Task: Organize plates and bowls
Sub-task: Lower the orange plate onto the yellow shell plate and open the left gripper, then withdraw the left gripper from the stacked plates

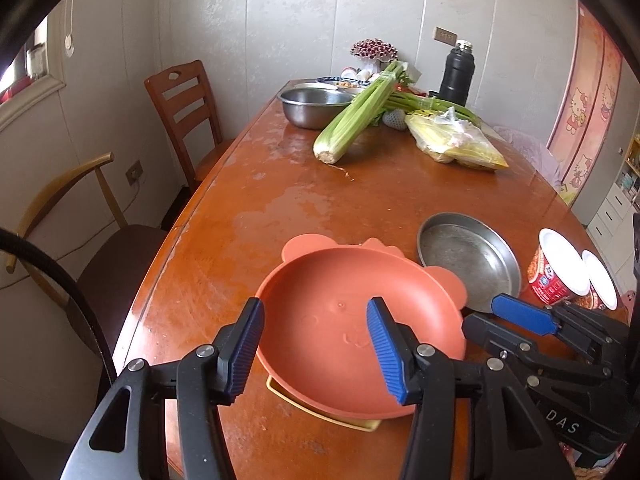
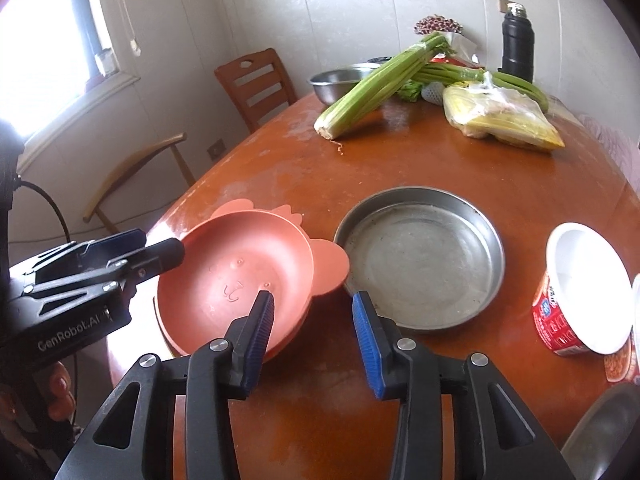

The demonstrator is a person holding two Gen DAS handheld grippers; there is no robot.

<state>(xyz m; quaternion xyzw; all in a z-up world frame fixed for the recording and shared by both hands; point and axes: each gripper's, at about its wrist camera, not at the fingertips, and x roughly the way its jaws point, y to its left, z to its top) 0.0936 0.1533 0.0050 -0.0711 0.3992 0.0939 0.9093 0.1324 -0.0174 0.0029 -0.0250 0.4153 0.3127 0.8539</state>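
An orange bear-shaped plate [image 1: 352, 320] sits stacked on other plates near the table's front edge; a yellow plate's rim [image 1: 320, 412] shows under it. It also shows in the right wrist view [image 2: 236, 276]. My left gripper [image 1: 316, 350] is open, its fingers straddling the plate's near rim. My right gripper [image 2: 312, 332] is open over the plate's right edge, between it and a shallow steel plate [image 2: 420, 256], which also shows in the left wrist view [image 1: 468, 258].
Two instant-noodle cups [image 1: 560, 268] stand right of the steel plate. A steel bowl [image 1: 314, 106], celery [image 1: 356, 116], a yellow bag [image 1: 456, 142] and a black flask [image 1: 458, 74] sit farther back. Chairs [image 1: 184, 108] stand along the left side.
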